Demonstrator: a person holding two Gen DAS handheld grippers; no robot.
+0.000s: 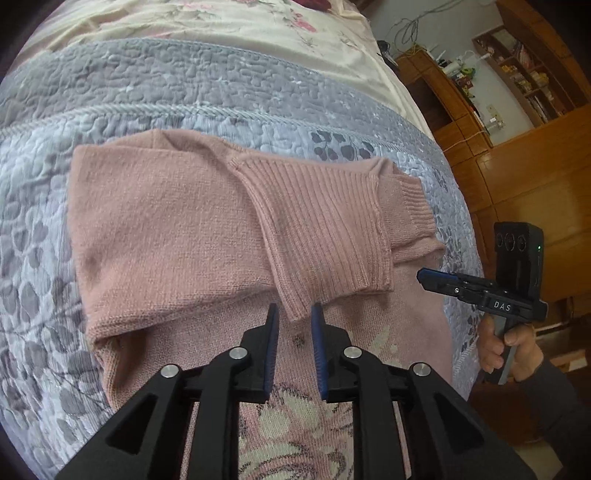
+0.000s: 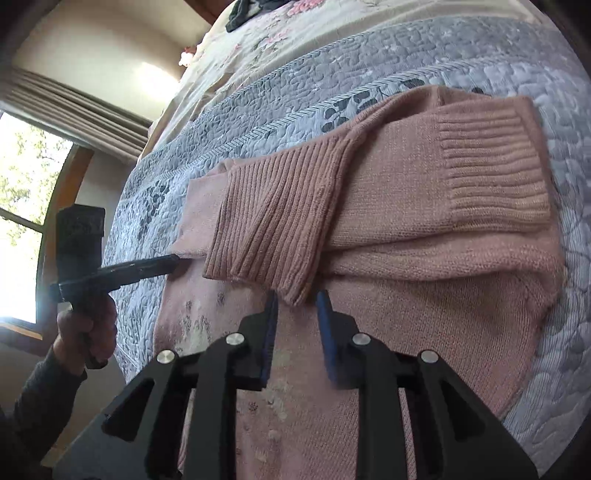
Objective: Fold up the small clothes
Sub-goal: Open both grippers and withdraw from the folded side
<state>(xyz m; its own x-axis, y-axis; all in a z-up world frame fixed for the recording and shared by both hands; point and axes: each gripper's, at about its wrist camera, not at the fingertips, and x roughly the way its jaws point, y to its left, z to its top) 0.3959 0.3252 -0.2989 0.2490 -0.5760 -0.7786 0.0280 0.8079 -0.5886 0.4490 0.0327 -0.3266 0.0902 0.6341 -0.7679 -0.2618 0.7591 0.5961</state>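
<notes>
place: a bedroom in a home | bed (image 1: 258, 85) with a grey quilt (image 1: 177, 96) and flower sheet (image 1: 207, 18) | wooden shelves (image 1: 532, 74) full of small things | window (image 2: 22, 206) with curtain (image 2: 70, 99)

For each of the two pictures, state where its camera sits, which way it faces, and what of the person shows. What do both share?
Left wrist: on left gripper, facing up the bed over the pink sweater; right gripper and hand at right.
Right wrist: on right gripper, facing the sweater; left gripper and hand at left.
Shared: sweater, grey quilt.
</notes>
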